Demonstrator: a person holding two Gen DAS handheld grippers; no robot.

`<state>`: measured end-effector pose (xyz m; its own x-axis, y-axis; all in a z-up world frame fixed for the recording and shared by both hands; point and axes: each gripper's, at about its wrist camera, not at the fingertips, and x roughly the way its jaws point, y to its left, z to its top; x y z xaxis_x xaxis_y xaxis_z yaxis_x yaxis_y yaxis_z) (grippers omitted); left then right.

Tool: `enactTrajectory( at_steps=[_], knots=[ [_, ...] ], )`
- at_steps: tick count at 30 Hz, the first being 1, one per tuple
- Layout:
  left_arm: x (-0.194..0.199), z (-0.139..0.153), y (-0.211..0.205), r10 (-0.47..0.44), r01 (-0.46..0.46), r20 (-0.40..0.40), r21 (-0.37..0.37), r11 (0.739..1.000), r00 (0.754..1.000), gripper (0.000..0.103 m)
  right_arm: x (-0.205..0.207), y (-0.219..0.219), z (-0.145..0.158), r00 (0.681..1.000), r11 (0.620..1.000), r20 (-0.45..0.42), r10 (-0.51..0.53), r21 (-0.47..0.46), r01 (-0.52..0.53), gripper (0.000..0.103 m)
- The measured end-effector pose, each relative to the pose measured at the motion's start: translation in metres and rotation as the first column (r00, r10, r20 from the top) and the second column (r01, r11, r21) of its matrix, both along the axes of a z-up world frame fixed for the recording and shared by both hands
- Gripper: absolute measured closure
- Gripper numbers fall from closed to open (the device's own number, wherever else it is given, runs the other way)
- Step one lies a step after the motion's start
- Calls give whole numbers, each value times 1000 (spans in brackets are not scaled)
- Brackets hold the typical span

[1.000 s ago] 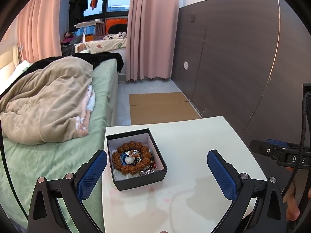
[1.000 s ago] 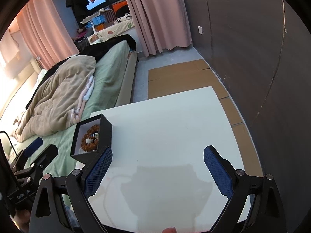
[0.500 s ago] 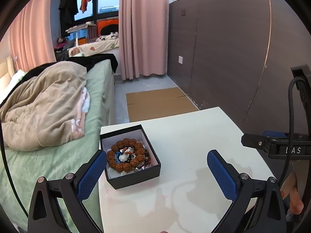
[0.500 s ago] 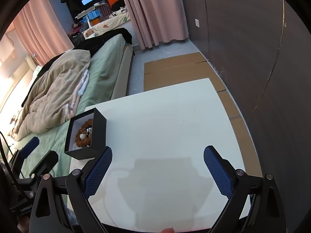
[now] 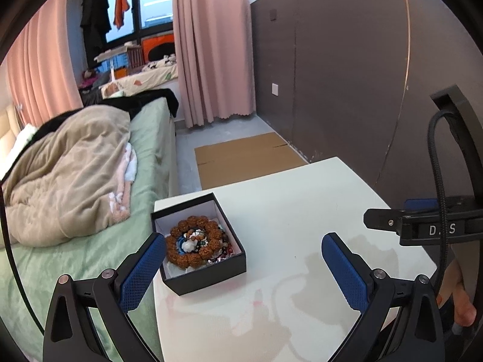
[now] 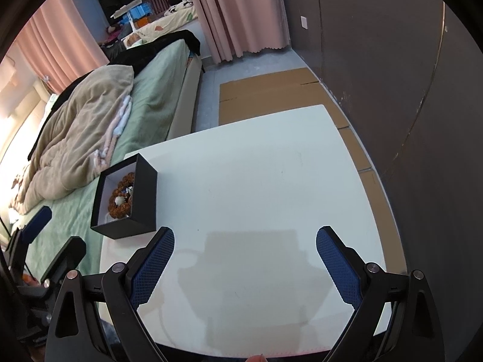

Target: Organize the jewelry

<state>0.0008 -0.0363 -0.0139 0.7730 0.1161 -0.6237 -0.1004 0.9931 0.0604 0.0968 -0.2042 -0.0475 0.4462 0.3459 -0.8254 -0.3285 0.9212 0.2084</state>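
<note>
A black open box (image 5: 211,271) with a white lining stands near the left edge of the white table (image 5: 289,211). In it lies a ring of brown beads (image 5: 193,242) around smaller jewelry pieces. My left gripper (image 5: 243,250) is open above the table, its left pad beside the box's near left corner, holding nothing. In the right wrist view the same box (image 6: 142,199) sits at the table's left side, and my right gripper (image 6: 245,244) hangs open and empty over the bare near part of the table (image 6: 271,181).
A bed (image 5: 90,250) with a beige blanket (image 5: 66,175) runs along the table's left side. Flat cardboard (image 5: 244,157) lies on the floor beyond the table. A dark wall (image 5: 347,75) stands to the right. A hand (image 5: 455,301) holds the other gripper at the right.
Both views have drifted: the box sits slightly lower and nearer to my left gripper's left pad. In the right wrist view the box has slid toward the left. Both grippers stayed open.
</note>
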Motion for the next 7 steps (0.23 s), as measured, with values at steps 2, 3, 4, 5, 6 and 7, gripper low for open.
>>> enactTrajectory(
  at_steps=[2,3,4,5,6,7],
  knots=[
    [-1,1,-3,-13,13,13,14,1000,1000,1,0,0,-1,1000,1000,0,3,-3,-3,8],
    [-2,2,-5,-13,12,21,20,1000,1000,1,1,0,-2,1000,1000,-6,5,-3,-5,7],
    [-3,2,-5,-10,10,26,24,1000,1000,1,1,0,-3,1000,1000,-12,7,1,-7,8],
    [-3,3,-6,-12,11,28,26,1000,1000,1,1,0,-3,1000,1000,-14,7,1,-7,7],
    [-3,3,-6,-18,17,29,25,1000,999,1,2,0,-3,1000,1000,-15,6,-3,-6,8],
    [-3,3,-6,-24,23,29,21,999,999,1,2,0,-4,1000,1000,-18,5,-5,-6,8]
  ],
)
